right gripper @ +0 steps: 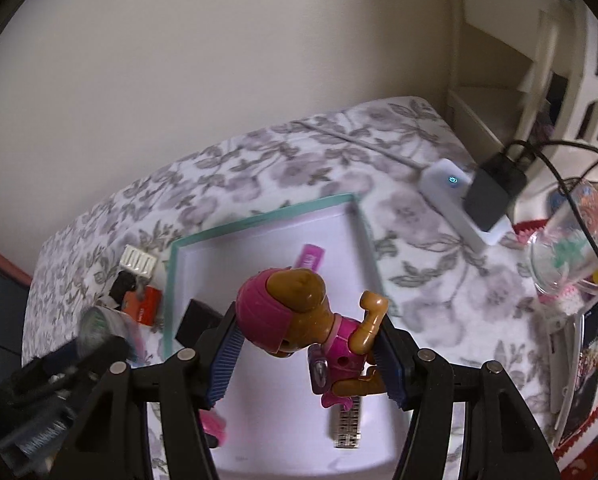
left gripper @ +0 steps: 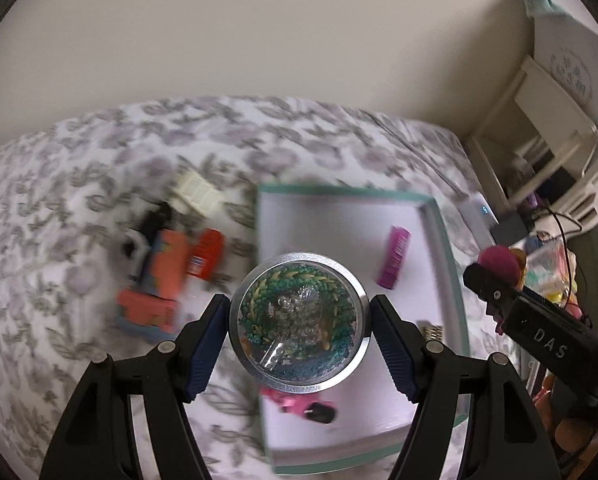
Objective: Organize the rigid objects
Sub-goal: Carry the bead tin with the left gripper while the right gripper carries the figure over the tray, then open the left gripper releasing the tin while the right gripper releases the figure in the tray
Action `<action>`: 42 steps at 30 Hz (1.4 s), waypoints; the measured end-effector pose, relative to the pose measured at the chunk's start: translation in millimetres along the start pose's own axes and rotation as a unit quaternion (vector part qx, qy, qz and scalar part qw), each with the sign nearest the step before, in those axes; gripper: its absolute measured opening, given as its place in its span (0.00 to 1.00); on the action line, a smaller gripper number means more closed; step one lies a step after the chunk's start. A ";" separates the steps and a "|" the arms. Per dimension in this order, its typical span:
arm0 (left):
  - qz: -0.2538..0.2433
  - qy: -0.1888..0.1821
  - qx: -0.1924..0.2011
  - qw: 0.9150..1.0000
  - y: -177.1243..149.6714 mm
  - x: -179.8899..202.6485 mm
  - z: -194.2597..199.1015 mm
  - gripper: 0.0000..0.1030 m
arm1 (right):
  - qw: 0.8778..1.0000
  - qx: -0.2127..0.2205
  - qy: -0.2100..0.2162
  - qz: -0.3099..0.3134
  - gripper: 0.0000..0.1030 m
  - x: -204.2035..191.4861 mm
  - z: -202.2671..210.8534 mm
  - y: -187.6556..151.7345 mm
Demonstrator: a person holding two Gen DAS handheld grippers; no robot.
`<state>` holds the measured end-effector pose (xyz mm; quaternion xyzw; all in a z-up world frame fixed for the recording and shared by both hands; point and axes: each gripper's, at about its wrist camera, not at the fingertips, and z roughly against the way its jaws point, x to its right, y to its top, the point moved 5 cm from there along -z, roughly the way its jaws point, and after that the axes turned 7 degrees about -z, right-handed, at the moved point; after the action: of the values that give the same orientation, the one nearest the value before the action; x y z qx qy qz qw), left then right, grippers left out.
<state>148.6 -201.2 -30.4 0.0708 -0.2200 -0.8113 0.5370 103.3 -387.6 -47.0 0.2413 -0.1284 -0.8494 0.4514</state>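
My left gripper (left gripper: 299, 322) is shut on a round silver tin (left gripper: 299, 322) with a clear lid and green and gold beads inside, held above the near left edge of a white tray with a teal rim (left gripper: 431, 204). My right gripper (right gripper: 307, 344) is shut on a brown toy dog figure in pink (right gripper: 311, 320), held above the same tray (right gripper: 259, 216). In the tray lie a magenta comb (left gripper: 395, 262), a pink and black item (left gripper: 303, 404) and a small metallic piece (right gripper: 345, 424). The left gripper with the tin shows blurred in the right wrist view (right gripper: 95, 332).
The tray lies on a floral bedspread (left gripper: 99, 152). Left of it are orange boxes (left gripper: 167, 272), a red box (left gripper: 207, 258), a white ribbed block (left gripper: 197, 196) and a black item (left gripper: 155, 220). A white power strip with a black plug (right gripper: 467, 200) and a glass jar (right gripper: 575, 240) sit right.
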 end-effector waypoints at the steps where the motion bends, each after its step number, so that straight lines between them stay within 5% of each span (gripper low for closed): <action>1: -0.002 -0.004 -0.006 1.000 -1.1 4.8 -4.9 0.71 | 1.000 -0.001 -0.003 -0.002 0.62 4.4 -0.8 0.8; 22: -0.026 0.033 -0.077 0.996 -22.1 16.7 -61.6 0.71 | 0.995 -0.085 -0.044 0.007 0.62 14.5 -70.6 -26.3; 32: -0.030 0.034 -0.073 0.996 -19.8 16.7 -58.4 0.76 | 0.996 -0.080 -0.046 0.001 0.66 16.4 -67.1 -21.8; 42: -0.032 0.037 -0.040 0.998 -6.3 9.4 -34.0 0.78 | 0.999 -0.025 -0.021 -0.004 0.70 4.7 -33.3 -7.0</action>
<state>151.3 -217.2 -62.4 0.0865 -0.1653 -0.8329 0.5210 113.7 -387.6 -79.8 0.2125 -0.1152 -0.8589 0.4516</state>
